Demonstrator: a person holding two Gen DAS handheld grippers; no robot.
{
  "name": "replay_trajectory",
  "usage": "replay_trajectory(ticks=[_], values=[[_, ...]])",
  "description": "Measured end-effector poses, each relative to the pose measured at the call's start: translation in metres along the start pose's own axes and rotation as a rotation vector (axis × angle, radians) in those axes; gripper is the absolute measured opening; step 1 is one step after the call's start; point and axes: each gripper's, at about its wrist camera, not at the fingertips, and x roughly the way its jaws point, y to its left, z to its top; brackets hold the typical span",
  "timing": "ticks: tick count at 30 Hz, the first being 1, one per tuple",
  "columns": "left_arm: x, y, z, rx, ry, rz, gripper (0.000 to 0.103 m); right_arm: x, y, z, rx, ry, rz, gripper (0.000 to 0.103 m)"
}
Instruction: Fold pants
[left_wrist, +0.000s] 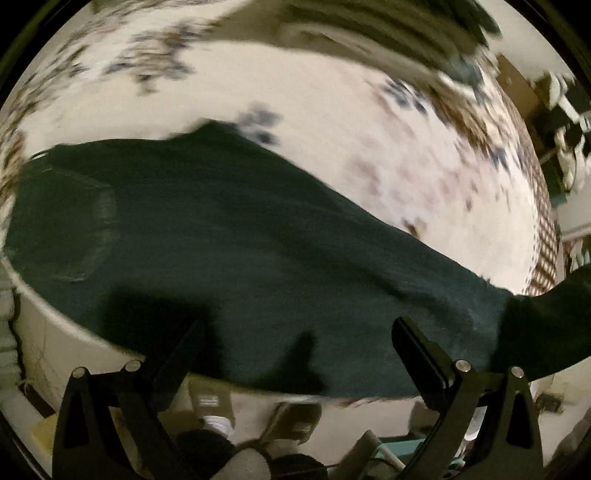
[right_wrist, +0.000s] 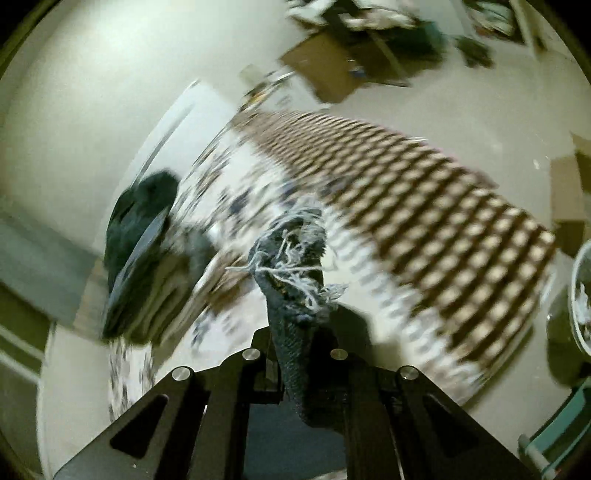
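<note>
Dark green denim pants (left_wrist: 240, 236) lie spread on the floral-printed bed (left_wrist: 332, 122). Right gripper (right_wrist: 295, 332): jaws clamped on the frayed hem (right_wrist: 291, 258). Left gripper (left_wrist: 299, 339): jaws wide apart, empty, over the fabric. Step in hand: carrying the leg over. Next: lay hem onto waistband, judged.

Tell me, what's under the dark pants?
The pants lie spread over a white cover with a flower pattern. It shows all around them, but the part underneath is hidden. The right hand-held gripper pinches the frayed leg end.
</note>
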Motion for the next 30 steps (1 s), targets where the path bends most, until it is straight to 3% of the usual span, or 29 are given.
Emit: replay_trajectory(ticks=[5,8,14,16,19,21,24,25,27,30], values=[[-0.029,0.074,-0.003,-0.085,-0.023,0.038,0.103,0.047,0.098,-0.074,-0.171,0.110,0.018,0.008],[-0.030,0.118,-0.004,-0.149,-0.020,0.064,0.103,0.093,0.146,-0.142,-0.289,0.206,0.014,0.008],[-0.022,0.195,-0.014,-0.265,0.001,0.103,0.103,0.172,0.192,-0.268,-0.517,0.342,-0.068,0.008],[-0.020,0.210,-0.015,-0.285,0.003,0.112,0.103,0.188,0.195,-0.293,-0.563,0.354,-0.112,0.008],[-0.018,0.224,-0.014,-0.304,0.000,0.117,0.103,0.201,0.201,-0.314,-0.658,0.321,-0.192,0.009],[-0.019,0.235,-0.013,-0.320,-0.004,0.117,0.103,0.206,0.207,-0.330,-0.741,0.331,-0.232,0.018],[-0.022,0.247,-0.013,-0.344,-0.008,0.119,0.103,0.199,0.220,-0.339,-0.791,0.436,-0.179,0.037],[-0.023,0.251,-0.013,-0.354,-0.010,0.119,0.103,0.196,0.222,-0.338,-0.788,0.477,-0.147,0.039],[-0.022,0.261,-0.015,-0.380,-0.013,0.121,0.103,0.185,0.223,-0.329,-0.725,0.537,-0.067,0.040],[-0.020,0.271,-0.017,-0.425,-0.016,0.116,0.103,0.171,0.211,-0.294,-0.517,0.524,0.000,0.042]])
